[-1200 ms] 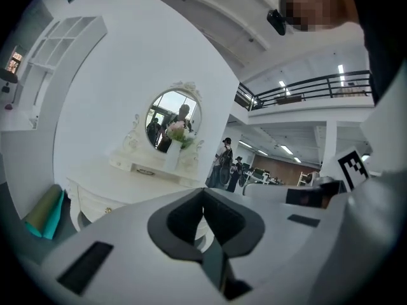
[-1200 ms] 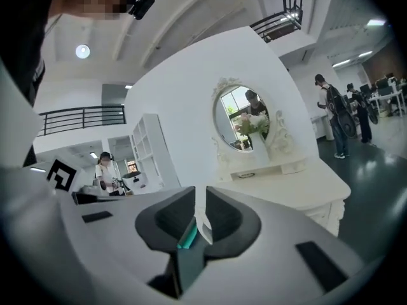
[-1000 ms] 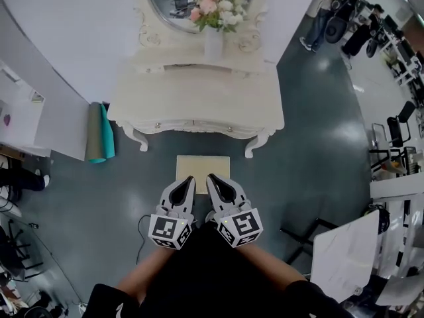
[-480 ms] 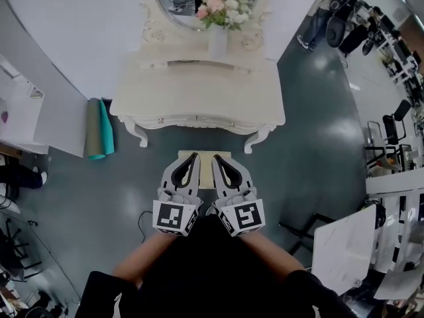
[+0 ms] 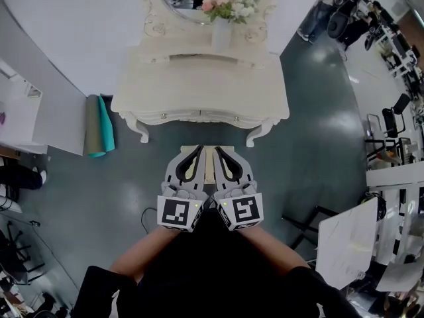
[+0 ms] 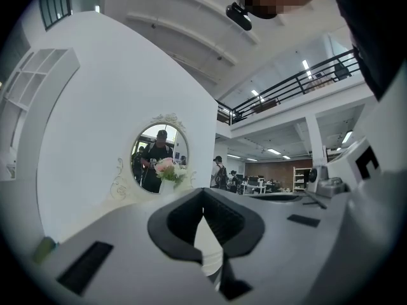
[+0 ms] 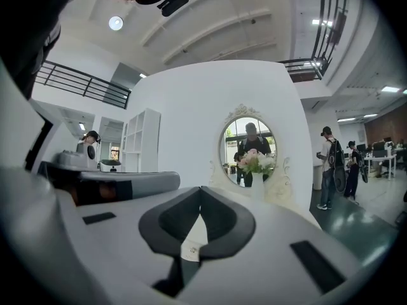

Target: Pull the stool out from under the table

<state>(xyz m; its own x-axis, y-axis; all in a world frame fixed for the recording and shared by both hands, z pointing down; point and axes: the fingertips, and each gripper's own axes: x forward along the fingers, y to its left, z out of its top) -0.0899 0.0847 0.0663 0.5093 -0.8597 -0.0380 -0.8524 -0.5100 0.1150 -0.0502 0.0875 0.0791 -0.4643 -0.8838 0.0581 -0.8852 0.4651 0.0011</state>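
- Left gripper (image 5: pixel 197 150) and right gripper (image 5: pixel 217 150): both clenched, empty, side by side.
- Stool (image 5: pixel 207 166) shows between them, in front of the table (image 5: pixel 199 88).

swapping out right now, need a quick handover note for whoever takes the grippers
Left gripper: shut, empty, above the stool.
Right gripper: shut, empty, close beside the left one.
Stool: on the floor in front of the dressing table, mostly hidden by the grippers; only a pale strip shows between them.
Done: the stool looks clear of the table, and neither gripper holds it.
Left: probably nothing; check the stool's place once the grippers are out of the way.
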